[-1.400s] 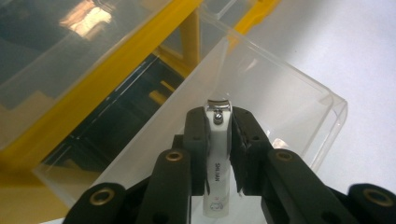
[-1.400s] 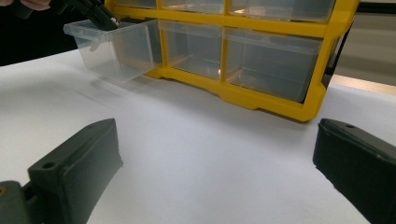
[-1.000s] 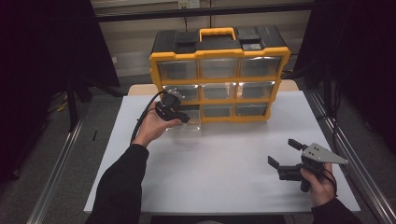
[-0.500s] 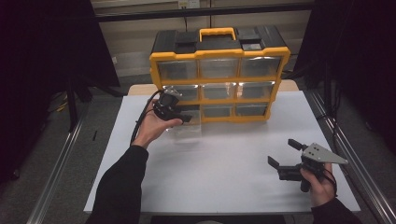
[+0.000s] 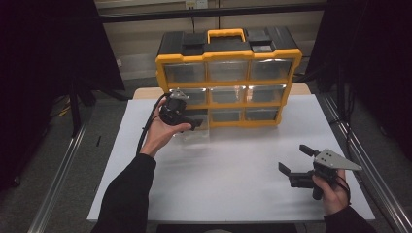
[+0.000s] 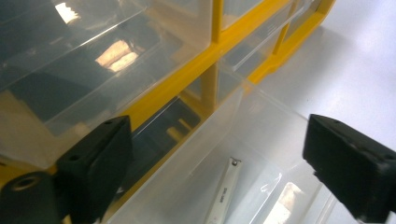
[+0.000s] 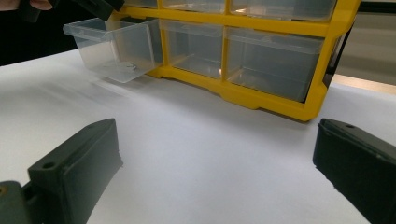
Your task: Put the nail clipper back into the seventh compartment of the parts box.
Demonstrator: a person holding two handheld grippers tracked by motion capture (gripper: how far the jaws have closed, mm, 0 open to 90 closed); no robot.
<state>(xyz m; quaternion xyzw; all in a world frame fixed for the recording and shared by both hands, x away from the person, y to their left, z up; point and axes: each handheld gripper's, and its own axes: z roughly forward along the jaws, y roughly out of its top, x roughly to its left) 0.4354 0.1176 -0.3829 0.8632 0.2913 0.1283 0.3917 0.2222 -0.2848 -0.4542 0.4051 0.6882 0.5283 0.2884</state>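
Note:
A yellow organizer with clear drawers stands at the back of the white table. Its bottom-left drawer is pulled out. In the left gripper view a small flat metal piece lies inside the drawer. My left gripper hovers over that drawer; its jaws have just been opening and now stand wide with nothing between them. My right gripper rests open near the table's front right, aimed at the organizer and at the open drawer.
The organizer has a black top with a yellow carry handle. Metal rails run along both sides of the table. White tabletop stretches between my right gripper and the organizer.

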